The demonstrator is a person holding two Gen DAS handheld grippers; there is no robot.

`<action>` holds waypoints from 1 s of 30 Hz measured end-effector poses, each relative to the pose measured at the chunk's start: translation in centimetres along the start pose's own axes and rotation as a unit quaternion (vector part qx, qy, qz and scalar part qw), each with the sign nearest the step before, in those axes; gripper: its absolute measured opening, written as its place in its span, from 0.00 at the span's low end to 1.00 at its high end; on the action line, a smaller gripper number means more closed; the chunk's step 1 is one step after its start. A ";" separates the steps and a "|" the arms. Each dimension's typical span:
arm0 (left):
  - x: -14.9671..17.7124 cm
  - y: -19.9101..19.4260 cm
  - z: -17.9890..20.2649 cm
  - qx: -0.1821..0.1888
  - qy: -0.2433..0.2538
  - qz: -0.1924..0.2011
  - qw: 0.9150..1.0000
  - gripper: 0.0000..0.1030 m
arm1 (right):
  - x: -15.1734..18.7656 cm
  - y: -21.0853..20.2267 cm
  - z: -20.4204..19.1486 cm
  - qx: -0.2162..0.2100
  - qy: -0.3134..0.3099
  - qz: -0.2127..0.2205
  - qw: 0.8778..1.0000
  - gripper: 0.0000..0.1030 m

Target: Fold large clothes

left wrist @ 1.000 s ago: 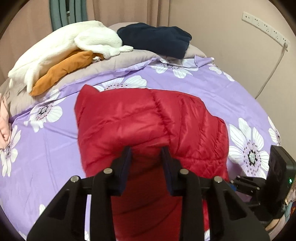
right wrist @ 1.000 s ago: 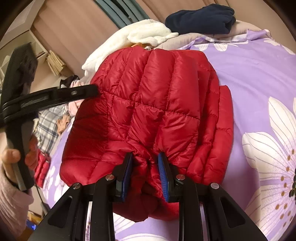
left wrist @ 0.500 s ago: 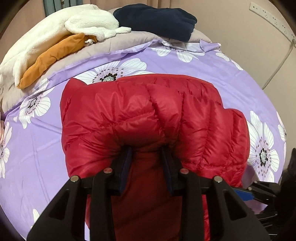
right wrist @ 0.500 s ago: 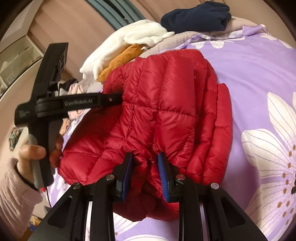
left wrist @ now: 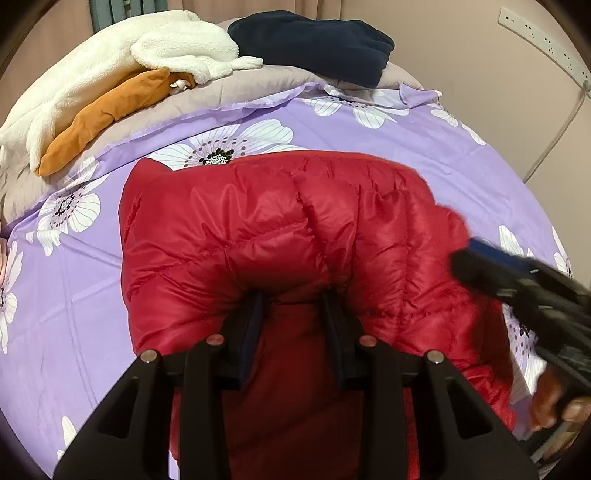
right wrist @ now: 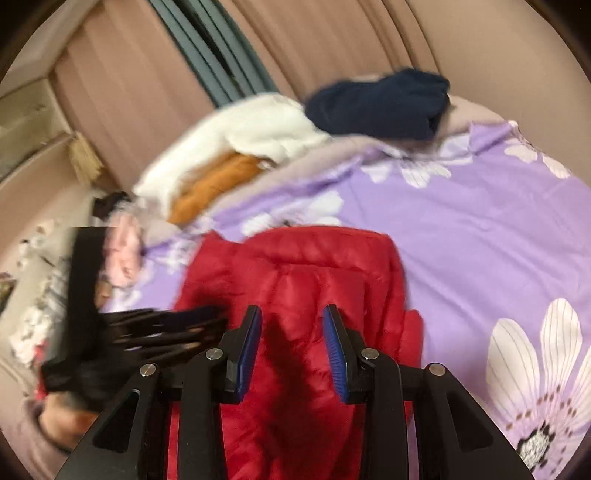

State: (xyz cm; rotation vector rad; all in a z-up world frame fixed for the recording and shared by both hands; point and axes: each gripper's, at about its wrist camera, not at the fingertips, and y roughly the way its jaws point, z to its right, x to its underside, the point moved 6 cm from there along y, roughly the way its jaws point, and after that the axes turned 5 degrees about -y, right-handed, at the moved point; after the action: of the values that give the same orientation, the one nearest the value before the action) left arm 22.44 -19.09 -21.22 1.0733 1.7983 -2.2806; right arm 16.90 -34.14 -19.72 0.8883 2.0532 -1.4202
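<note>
A red puffer jacket (left wrist: 277, 229) lies folded over on the purple flowered bed sheet (left wrist: 424, 147). My left gripper (left wrist: 293, 314) is shut on the jacket's near folded edge, with the fabric bunched over both pads. My right gripper (right wrist: 291, 325) hangs above the jacket (right wrist: 314, 266); its jaws are opening, and the blue pads stand apart with nothing pinched between them. In the left wrist view the right gripper (left wrist: 469, 262) shows blurred over the jacket's right side, with a hand (left wrist: 554, 406) below it. The left gripper (right wrist: 210, 321) is a dark blur at the jacket's left in the right wrist view.
At the head of the bed, a white fleece (left wrist: 110, 62), an orange garment (left wrist: 107, 110) and a navy garment (left wrist: 314, 40) lie on a grey blanket. A power strip (left wrist: 539, 33) with a cable hangs on the right wall. More clothes (right wrist: 122, 254) are piled at the bed's left edge.
The right gripper has let go of the jacket's edge, widened its jaws and lifted back from it. The left gripper first sank with its fold, then kept still.
</note>
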 end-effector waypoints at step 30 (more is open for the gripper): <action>0.4 -0.2 0.3 -0.017 -0.001 0.023 1.000 0.32 | 3.9 -3.6 -3.2 -0.014 -0.051 0.008 0.999 0.33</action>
State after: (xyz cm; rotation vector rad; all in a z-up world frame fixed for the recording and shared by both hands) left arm 21.91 -19.16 -21.20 1.0940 1.7871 -2.2160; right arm 11.54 -31.11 -19.08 0.8018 1.9804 -1.3953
